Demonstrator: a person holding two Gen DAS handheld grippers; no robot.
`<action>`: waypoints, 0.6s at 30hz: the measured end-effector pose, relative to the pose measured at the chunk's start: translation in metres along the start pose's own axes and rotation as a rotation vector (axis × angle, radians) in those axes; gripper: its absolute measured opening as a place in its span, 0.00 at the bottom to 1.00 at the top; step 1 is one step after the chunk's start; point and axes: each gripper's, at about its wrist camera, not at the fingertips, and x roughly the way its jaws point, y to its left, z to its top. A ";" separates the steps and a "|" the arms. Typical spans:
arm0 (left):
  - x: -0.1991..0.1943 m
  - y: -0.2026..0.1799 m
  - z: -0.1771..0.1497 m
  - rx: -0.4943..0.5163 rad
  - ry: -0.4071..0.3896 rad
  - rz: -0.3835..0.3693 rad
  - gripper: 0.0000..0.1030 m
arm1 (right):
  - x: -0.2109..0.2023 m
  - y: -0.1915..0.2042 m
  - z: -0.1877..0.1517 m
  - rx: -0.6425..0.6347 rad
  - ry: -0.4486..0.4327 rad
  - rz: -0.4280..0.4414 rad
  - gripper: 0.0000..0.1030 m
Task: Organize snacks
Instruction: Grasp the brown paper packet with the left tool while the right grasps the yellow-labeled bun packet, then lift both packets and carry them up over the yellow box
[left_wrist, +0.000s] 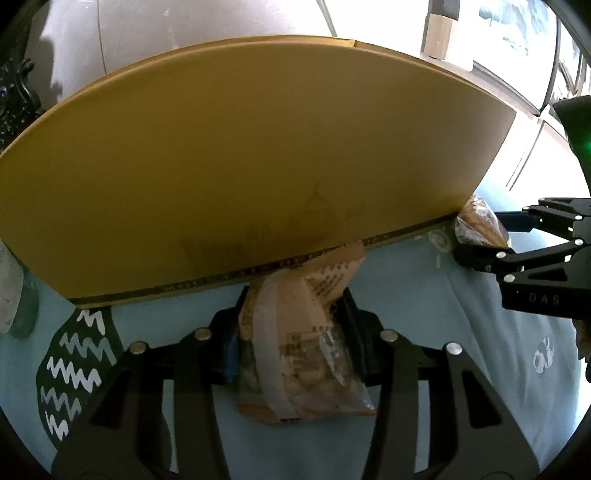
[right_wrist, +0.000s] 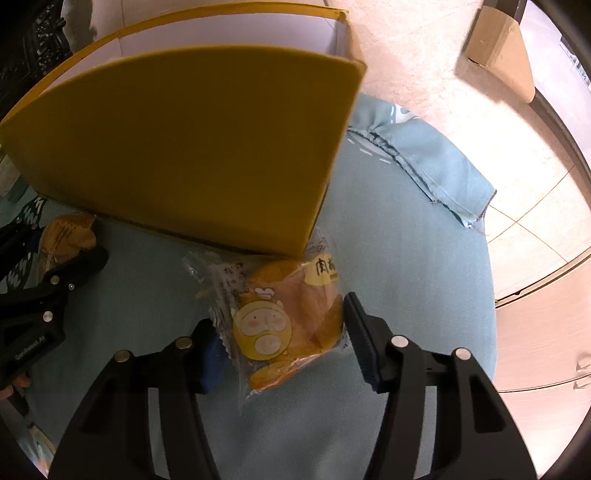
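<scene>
Left claw (left_wrist: 291, 332) gripping tan packet (left_wrist: 299, 354), right-wrist view shows box interior (right_wrist: 229, 33)

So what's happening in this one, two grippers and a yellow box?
A person is working two handheld grippers over a table covered in a light blue cloth. The left gripper is clamped on a tan snack packet lying against the front wall of the yellow box. The right gripper straddles a clear-wrapped bun with a cartoon label at the box's corner; whether its pads are pressing yet is unclear. Both snacks are outside the box.
</scene>
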 end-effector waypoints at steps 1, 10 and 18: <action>0.000 0.001 0.001 -0.001 0.000 -0.002 0.44 | 0.000 0.001 0.000 0.003 -0.001 0.001 0.56; -0.002 -0.002 -0.002 0.014 0.004 0.017 0.44 | -0.013 -0.018 -0.020 0.022 -0.012 0.009 0.56; -0.004 -0.002 -0.004 0.009 0.004 0.016 0.42 | -0.017 -0.019 -0.025 0.030 -0.016 0.014 0.56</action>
